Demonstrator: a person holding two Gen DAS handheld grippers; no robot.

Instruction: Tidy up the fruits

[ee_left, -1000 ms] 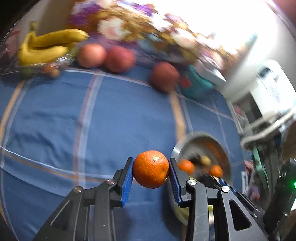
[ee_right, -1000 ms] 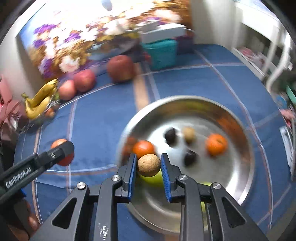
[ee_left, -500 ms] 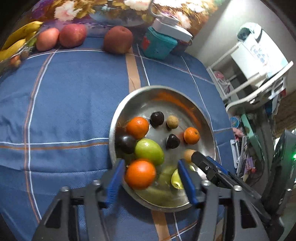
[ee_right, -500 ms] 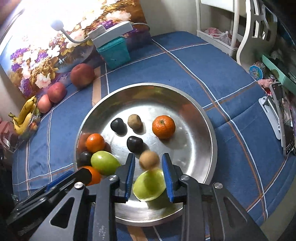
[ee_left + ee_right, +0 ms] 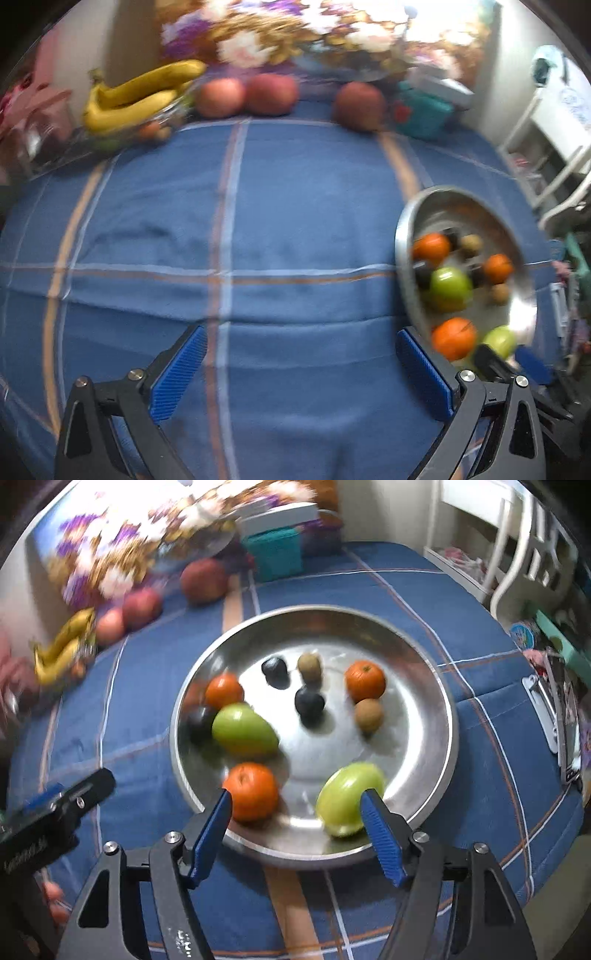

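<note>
Left gripper (image 5: pixel 299 373) spread wide and widening, nothing between its pads, aimed down at bare blue cloth (image 5: pixel 295 221) near the front edge. Remaining fruit along the cloth's far edge, well apart from that gripper: bananas (image 5: pixel 140 96) at the far-left corner, long axis roughly along that edge, then three apples (image 5: pixel 271 94); probably nearer to the left hand than the right. Right gripper (image 5: pixel 297 830) likewise released and widening over the near rim of the steel bowl (image 5: pixel 443 686), with oranges (image 5: pixel 251 790), green fruits and small dark ones already inside.
</note>
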